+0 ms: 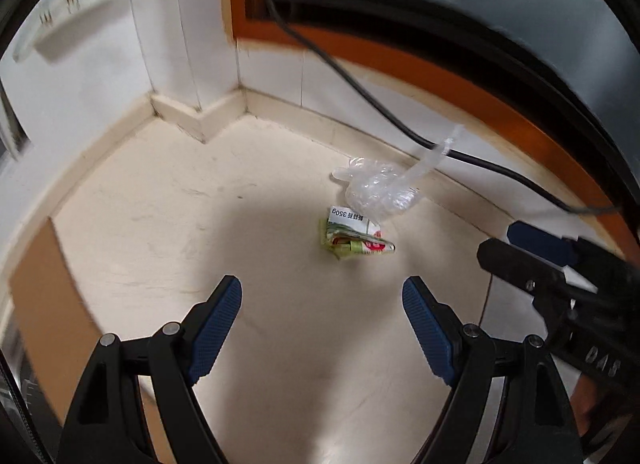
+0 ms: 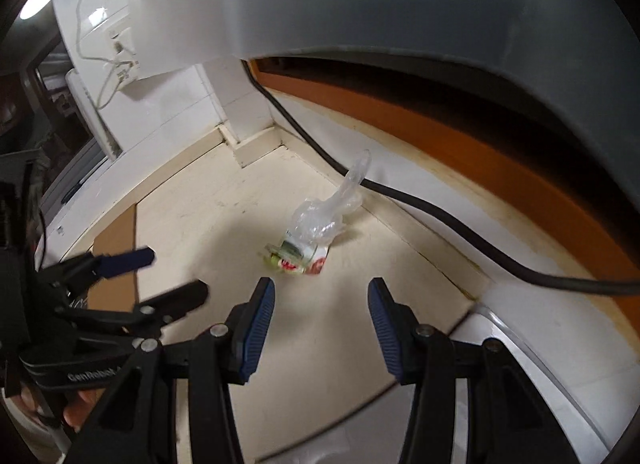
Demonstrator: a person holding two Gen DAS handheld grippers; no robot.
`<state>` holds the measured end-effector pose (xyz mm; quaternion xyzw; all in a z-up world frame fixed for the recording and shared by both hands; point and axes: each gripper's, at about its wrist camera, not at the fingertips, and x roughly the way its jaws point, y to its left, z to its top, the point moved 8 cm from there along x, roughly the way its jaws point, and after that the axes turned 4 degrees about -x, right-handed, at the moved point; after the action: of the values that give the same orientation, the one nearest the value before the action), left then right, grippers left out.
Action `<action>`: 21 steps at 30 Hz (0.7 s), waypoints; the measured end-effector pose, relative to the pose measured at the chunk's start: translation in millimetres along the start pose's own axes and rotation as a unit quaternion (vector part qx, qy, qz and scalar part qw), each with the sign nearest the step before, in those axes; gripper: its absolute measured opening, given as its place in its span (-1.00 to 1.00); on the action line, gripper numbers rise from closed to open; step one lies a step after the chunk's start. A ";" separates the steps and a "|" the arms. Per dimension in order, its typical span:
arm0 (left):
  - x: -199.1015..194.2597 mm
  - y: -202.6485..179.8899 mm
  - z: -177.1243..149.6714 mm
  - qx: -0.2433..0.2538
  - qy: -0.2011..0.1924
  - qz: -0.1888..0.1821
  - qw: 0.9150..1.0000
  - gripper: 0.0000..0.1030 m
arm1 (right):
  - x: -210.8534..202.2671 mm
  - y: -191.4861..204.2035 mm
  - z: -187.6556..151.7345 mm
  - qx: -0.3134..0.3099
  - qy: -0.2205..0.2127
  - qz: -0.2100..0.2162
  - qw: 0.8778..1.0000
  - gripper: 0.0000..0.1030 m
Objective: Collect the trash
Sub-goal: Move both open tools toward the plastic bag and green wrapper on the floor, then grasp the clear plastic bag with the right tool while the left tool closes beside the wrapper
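Both the left gripper [image 1: 322, 296] and right gripper [image 2: 321, 298] hang empty, jaws parted, aimed down at the folded wrapper [image 1: 354, 236] and crumpled plastic bag [image 1: 378, 188].

You have two pieces of trash on the cream floor near the wall. A crumpled clear plastic bag [image 1: 378, 188] lies with one twisted end sticking up. Touching it on the near side lies a folded green, white and red printed wrapper [image 1: 356, 238].

The black left gripper with blue pads [image 1: 322, 292] and the matching right gripper [image 2: 321, 292] both point down, jaws apart, holding nothing.
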<state>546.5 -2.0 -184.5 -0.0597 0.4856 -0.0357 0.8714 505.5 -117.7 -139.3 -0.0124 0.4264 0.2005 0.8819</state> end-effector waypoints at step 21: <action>102.6 5.8 9.8 -0.189 0.097 -0.045 0.976 -0.01 | 32.0 -34.5 0.1 0.051 -0.010 0.005 0.999 -0.05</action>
<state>608.7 -7.9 -266.6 -0.2419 0.5622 0.0117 0.7908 535.9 -138.4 -168.6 0.0371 0.4270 0.1827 0.8848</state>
